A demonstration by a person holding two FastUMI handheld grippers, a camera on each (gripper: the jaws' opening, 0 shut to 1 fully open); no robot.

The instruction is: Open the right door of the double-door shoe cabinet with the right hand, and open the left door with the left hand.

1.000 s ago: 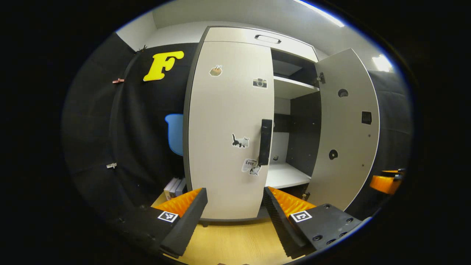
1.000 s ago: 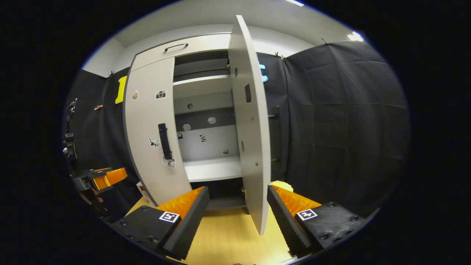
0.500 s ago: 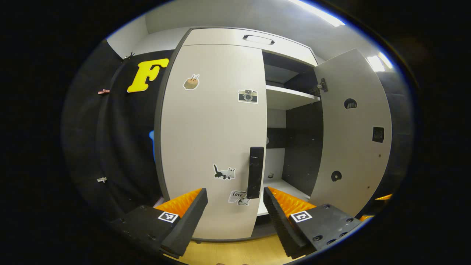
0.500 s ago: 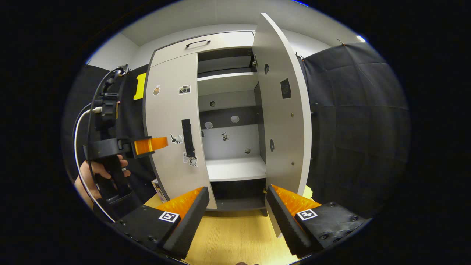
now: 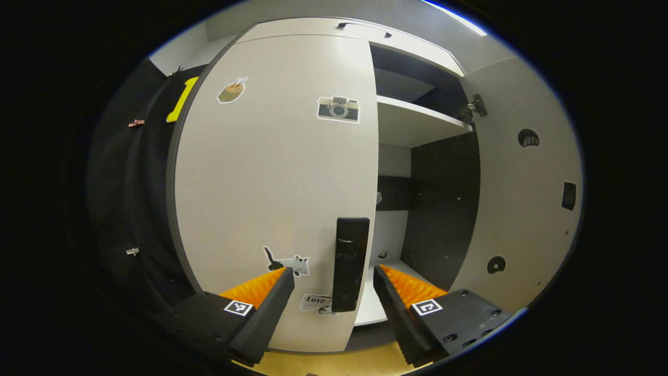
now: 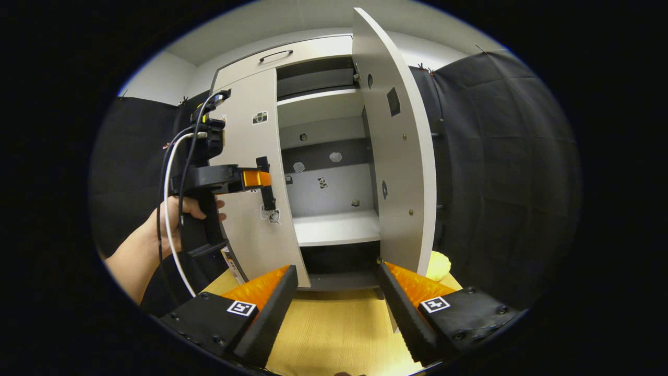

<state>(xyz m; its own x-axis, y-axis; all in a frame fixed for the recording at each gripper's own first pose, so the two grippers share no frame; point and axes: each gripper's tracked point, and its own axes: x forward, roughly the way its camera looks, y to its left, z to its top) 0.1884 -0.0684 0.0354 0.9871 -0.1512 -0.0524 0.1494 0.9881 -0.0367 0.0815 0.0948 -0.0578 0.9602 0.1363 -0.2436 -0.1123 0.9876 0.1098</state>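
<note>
Two doors: right one swung wide, left one shut. Half done, I'd judge.
Change: over the last second my left gripper (image 5: 333, 292) closed in on the left door; the handle went from well ahead of the jaws to sitting between the fingertips. Right gripper (image 6: 337, 292) backed off the right door's edge, which a second ago stood between its jaws.
Meaning: right-door step looks finished; I'm now lining up the grasp for the left one.
Left jaws: spread wide, holding nothing, neither finger touching the handle as far as I can tell.
Right jaws: spread wide, empty, hovering over the light wooden floor (image 6: 323, 334).
Handle: black upright bar handle (image 5: 349, 263), straight ahead between the left jaws, at the left door's free edge.
Left door: pale grey flat panel left door (image 5: 271, 172) with small stickers (cat, camera), flush with the cabinet, ahead and left of the jaws.
Right door: pale grey right door (image 6: 399, 156), inner face showing hinge cups, ahead and right of the right jaws.
Cabinet: tall grey double-door shoe cabinet (image 6: 323, 130), white shelves bare.
Other: hand (image 6: 180, 216) holds the left gripper up at the handle, seen in the right gripper view.
Next: close on the bar, pull outward.
</note>
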